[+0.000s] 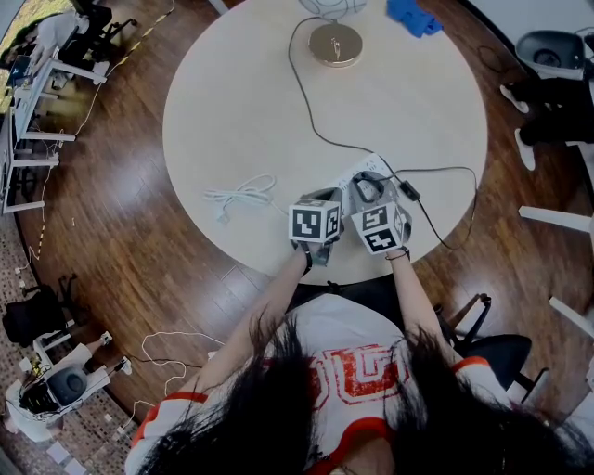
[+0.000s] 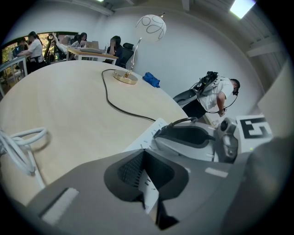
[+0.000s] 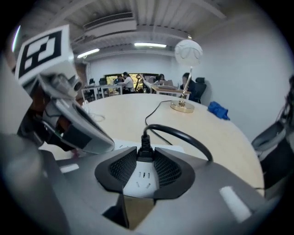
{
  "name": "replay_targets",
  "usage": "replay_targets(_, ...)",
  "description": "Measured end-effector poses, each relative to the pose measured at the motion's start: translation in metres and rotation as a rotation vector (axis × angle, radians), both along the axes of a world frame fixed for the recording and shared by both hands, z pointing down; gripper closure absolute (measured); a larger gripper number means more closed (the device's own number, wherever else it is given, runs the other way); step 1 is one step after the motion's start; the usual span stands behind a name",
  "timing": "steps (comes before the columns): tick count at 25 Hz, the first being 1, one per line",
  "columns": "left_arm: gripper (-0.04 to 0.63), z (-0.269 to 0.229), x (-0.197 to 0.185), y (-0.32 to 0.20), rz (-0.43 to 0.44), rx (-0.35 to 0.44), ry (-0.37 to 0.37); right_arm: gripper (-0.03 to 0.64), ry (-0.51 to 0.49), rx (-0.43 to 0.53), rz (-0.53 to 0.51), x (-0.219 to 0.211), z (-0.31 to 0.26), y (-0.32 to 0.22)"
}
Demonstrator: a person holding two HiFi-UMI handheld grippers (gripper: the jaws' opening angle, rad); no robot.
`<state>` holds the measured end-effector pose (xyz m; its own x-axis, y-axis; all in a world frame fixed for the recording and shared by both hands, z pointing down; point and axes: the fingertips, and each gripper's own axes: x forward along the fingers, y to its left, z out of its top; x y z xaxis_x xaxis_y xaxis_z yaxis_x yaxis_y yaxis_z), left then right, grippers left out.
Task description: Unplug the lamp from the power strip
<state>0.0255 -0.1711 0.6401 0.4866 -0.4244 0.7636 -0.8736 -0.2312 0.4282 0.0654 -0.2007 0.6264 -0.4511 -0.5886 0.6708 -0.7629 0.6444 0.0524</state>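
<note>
A white power strip lies near the front edge of the round table. The lamp, with its gold base, stands at the far side. Its black cord runs to the strip. In the right gripper view the black plug stands in the strip, and my right gripper is shut on it at the fingertips. My left gripper is shut on the end of the strip. Both grippers, left and right, sit side by side over the strip.
A coiled white cable lies on the table left of the grippers. A blue object rests by the lamp. A black cord with an inline box trails off the table's right edge. Chairs stand around the table; people sit at desks behind.
</note>
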Motion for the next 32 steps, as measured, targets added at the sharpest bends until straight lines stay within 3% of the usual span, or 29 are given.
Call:
replay_targets(3, 0.595, 0.0, 0.0, 0.0, 0.005, 0.006, -0.004, 0.494, 0.093, 0.047, -0.017, -0.002, -0.001, 0.0)
replay_targets(11, 0.595, 0.0, -0.001, -0.004, 0.001, 0.015, -0.016, 0.497, 0.098, -0.049, -0.011, -0.005, 0.0, -0.007)
replay_targets(21, 0.595, 0.0, -0.001, -0.002, 0.007, -0.01, -0.01, 0.506, 0.062, 0.097, -0.082, -0.004, -0.006, 0.002)
replay_targets(27, 0.595, 0.0, 0.001, -0.001, 0.025, -0.019, -0.009, 0.531, -0.066, 0.048, -0.006, 0.001, -0.009, 0.003)
replay_targets(32, 0.595, 0.0, 0.003, -0.001, 0.024, -0.027, 0.014, 0.531, -0.049, 0.047, 0.012, 0.003, -0.008, 0.004)
